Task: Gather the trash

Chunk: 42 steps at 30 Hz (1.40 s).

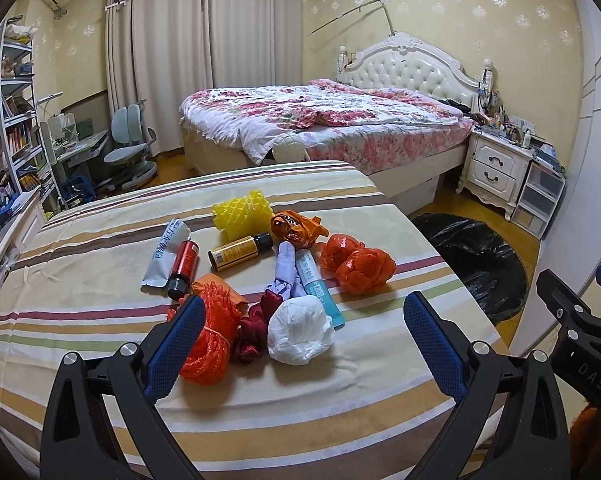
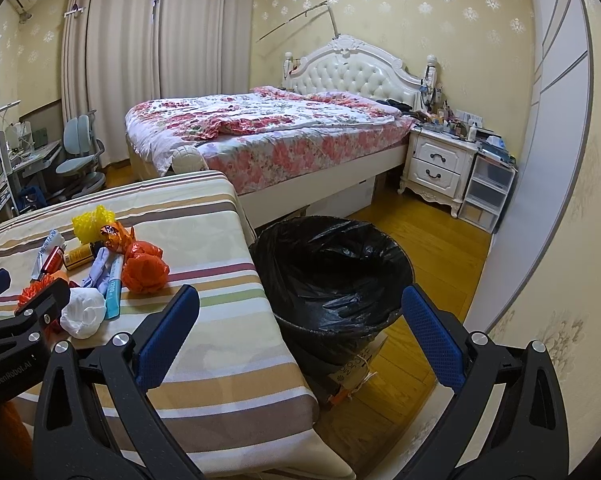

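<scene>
Striped cloth-covered surface [image 1: 100, 248] in cream, brown, green and maroon bands, carrying the whole heap of trash toward its middle and near edge. Round bin lined with a black plastic bag [image 2: 332, 264] on the wooden floor, just beside the surface's right edge; apparently nothing inside yet, though the glossy folds hide the bottom. Task judged barely begun: everything left to collect, nothing visibly binned.

Left hand-held gripper [image 1: 300, 340] released, blue pads spread wide, hovering low over the near edge with the heap between and just beyond the pads. Right hand-held gripper [image 2: 300, 336] likewise spread and empty, straddling the surface's right edge and the bin.

Among the heap, from larger to smaller: orange mesh net bag [image 1: 210, 336] at the near-left; pair of crumpled orange plastic bags [image 1: 358, 264] toward the right edge; yellow foam net sleeve [image 1: 242, 216] farthest back; white crumpled paper wad [image 1: 300, 336] nearest, touching a dark red fabric scrap [image 1: 254, 332]; teal and white tube [image 1: 318, 284]; silver foil pouch [image 1: 166, 254]; amber bottle with yellow label [image 1: 240, 252]; small red bottle [image 1: 184, 268].
</scene>
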Tool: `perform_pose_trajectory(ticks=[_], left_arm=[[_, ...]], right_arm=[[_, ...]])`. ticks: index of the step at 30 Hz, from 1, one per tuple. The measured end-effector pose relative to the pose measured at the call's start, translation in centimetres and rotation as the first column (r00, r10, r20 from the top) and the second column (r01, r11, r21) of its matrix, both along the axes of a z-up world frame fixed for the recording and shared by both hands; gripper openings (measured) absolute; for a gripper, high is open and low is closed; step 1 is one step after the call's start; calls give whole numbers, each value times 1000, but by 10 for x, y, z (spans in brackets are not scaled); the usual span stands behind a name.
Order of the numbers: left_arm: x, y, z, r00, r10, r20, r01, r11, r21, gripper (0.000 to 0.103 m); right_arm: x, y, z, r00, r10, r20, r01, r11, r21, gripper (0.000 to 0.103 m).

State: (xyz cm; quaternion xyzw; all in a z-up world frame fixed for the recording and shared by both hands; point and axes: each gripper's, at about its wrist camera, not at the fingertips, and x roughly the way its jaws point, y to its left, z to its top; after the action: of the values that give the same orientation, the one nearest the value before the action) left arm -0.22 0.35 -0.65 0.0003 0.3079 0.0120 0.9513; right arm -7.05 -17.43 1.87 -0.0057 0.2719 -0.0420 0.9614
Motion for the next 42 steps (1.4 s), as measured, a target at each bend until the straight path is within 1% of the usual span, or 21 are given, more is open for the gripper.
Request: perform_pose_trajectory(ticks=[24,42], left_arm=[[0,-1,0,1000,0,-2,0,1000,2,97],[-4,-4,-7,1000,-7,-4,7,1000,7,97]], right_arm=[[0,-2,0,1000,-1,-3,1,1000,5,99],[-3,-2,2,1000,-3,-6,3,1000,7,99]])
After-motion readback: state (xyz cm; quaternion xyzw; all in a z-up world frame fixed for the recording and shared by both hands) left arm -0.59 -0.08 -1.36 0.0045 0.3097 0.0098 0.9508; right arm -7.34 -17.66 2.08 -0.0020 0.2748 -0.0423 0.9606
